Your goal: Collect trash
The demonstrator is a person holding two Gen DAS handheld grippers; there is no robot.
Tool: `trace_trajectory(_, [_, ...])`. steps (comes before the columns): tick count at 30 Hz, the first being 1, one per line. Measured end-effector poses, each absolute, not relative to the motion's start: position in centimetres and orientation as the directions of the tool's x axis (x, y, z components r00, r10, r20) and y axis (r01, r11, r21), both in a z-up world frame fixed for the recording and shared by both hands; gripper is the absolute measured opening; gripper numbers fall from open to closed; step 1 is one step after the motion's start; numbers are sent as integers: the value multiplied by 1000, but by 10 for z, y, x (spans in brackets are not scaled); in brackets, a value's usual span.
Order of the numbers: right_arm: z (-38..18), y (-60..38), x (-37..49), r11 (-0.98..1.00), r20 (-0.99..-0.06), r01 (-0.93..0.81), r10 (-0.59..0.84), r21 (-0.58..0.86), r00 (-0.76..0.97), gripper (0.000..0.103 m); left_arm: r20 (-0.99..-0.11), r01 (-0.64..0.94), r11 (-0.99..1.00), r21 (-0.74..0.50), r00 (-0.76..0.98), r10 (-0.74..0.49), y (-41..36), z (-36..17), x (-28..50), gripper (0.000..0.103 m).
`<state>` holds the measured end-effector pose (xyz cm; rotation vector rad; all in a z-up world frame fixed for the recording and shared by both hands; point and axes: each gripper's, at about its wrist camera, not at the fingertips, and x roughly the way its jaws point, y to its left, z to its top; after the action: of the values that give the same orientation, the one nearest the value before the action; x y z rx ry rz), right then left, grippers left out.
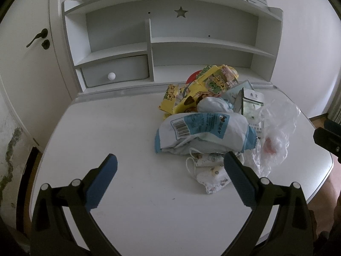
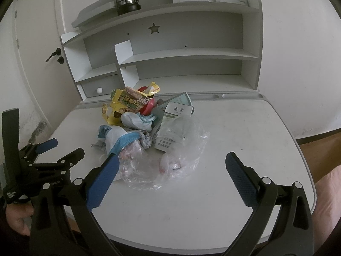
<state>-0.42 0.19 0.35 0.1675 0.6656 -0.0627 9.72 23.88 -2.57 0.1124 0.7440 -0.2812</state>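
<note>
**Trash heaped toward the back of the tabletop, both tongs spread wide and empty**

Everything to be collected has been bunched into one pile toward the back edge of the tabletop (image 2: 245, 140), just in front of the shelf unit (image 2: 183, 55), which presumably keeps it all reachable from the front edge without chasing stray bits.

The pile is made up of yellow snack wrappers (image 1: 191, 93) at the back, a white-and-blue wipes pack (image 1: 202, 132) lying across the middle, a small white carton (image 2: 180, 109) tilted against the heap, and a patterned face mask (image 1: 211, 175) sticking out at the near side. A crinkled clear plastic bag (image 2: 181, 149) is draped over the right flank (something red and white can be made out inside it, not identifiable).

The left gripper (image 1: 170, 178) is held above the near part of the tabletop with jaws wide apart and nothing between them; the mask lies just beside its right finger. The right gripper (image 2: 170, 176) is likewise spread fully and empty, lined up on the clear bag, so the loose near items look likely to be taken first. No bin is seen.
</note>
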Motion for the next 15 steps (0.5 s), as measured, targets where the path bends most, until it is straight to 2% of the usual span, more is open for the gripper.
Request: trace_trajectory(15, [6, 3, -6, 986, -619, 104, -3, 128, 786, 97, -682, 292, 957, 0, 699, -213, 239, -26, 98, 96])
